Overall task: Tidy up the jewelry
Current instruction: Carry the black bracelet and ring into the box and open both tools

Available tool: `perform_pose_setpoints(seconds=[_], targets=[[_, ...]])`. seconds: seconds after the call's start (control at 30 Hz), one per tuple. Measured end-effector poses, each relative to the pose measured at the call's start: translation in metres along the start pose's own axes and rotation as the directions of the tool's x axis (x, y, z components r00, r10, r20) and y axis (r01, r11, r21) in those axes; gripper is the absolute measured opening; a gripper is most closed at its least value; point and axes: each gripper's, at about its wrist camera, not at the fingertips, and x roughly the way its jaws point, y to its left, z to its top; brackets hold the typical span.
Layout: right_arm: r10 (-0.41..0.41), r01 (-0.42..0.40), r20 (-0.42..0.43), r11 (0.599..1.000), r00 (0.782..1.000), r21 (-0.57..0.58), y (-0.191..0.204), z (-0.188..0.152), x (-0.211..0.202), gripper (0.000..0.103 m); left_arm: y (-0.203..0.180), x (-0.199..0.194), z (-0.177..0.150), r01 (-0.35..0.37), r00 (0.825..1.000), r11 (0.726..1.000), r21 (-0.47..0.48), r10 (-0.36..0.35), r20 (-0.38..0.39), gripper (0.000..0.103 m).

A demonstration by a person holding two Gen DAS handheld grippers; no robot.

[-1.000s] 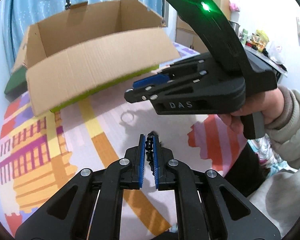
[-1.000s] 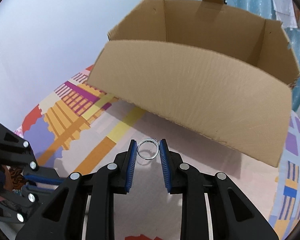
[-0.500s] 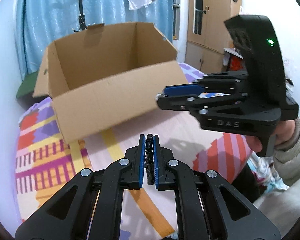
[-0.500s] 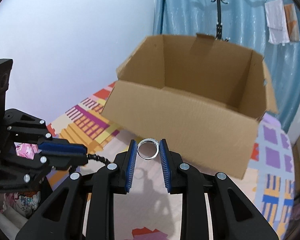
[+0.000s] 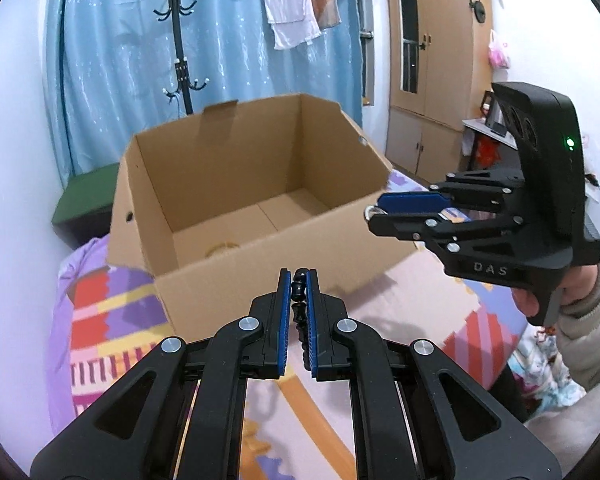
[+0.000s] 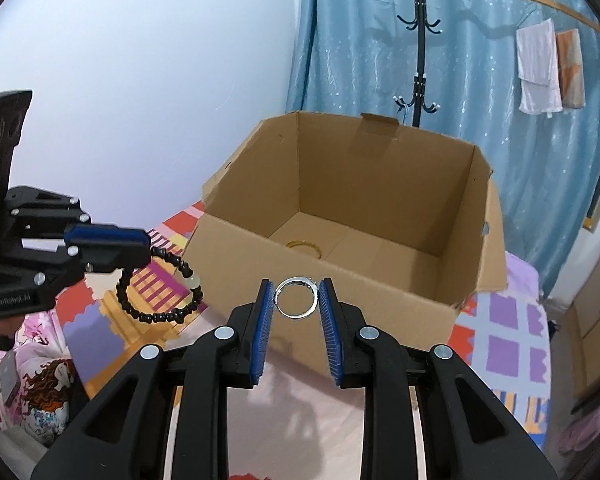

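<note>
Left gripper [image 5: 299,280] clenched on black bead bracelet [image 6: 156,288]; right gripper [image 6: 297,295] pinches silver ring [image 6: 297,297]. Both held raised near cardboard box [image 6: 340,280], likely for dropping inside

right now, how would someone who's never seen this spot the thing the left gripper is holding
Start at the big open cardboard box on the patterned mat. Left of it the left gripper hangs in the air, jaws shut on a beaded bracelet. It is a drooping loop of black beads with one pale bead, unlike the plain silver ring in the right gripper.
</note>
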Motion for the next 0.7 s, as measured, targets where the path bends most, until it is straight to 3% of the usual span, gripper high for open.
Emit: perform_pose_setpoints(seconds=[0.7], targets=[[-0.025, 0.026, -0.008, 1.0, 1.0, 0.016, -0.036, 0.045, 0.048, 0.024, 0.048, 0.058, 0.065, -0.054, 0.999, 0.999, -0.001, 0.054, -0.007, 0.007]])
